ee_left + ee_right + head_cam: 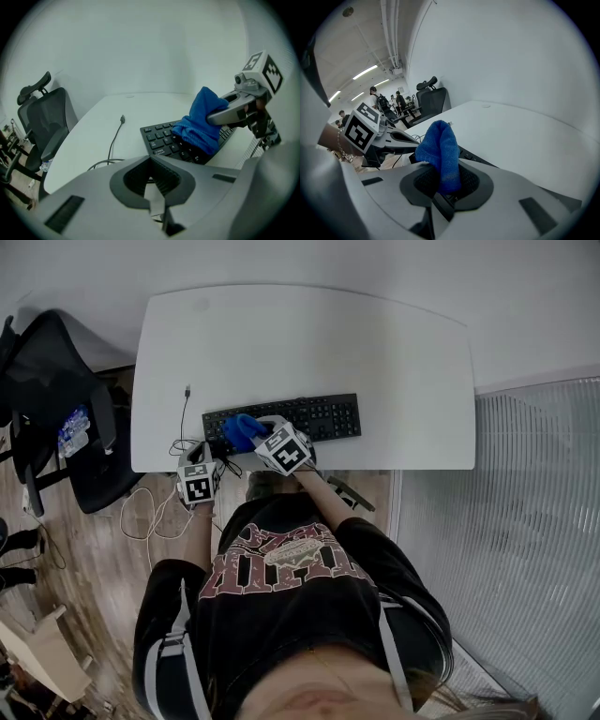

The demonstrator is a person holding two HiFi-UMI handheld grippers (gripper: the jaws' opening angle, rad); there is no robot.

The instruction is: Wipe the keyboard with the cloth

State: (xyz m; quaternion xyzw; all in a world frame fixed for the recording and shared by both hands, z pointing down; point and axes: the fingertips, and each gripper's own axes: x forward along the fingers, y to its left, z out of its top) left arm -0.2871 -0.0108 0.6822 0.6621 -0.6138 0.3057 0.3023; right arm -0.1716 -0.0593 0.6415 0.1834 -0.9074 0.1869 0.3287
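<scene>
A black keyboard point(314, 416) lies near the front edge of a white table point(375, 352). A blue cloth point(241, 430) rests bunched on the keyboard's left end, and my right gripper point(260, 434) is shut on it. In the right gripper view the cloth point(439, 149) stands up from between the jaws. My left gripper point(202, 461) hovers at the table's front edge, left of the keyboard, jaws shut with nothing in them. The left gripper view shows the cloth point(201, 123) on the keys point(161, 138), with the right gripper point(241, 107) above it.
A thin cable point(184, 418) with a loose plug lies on the table left of the keyboard and trails over the front edge. A black office chair point(61, 409) stands left of the table. A ribbed partition point(534, 521) runs along the right.
</scene>
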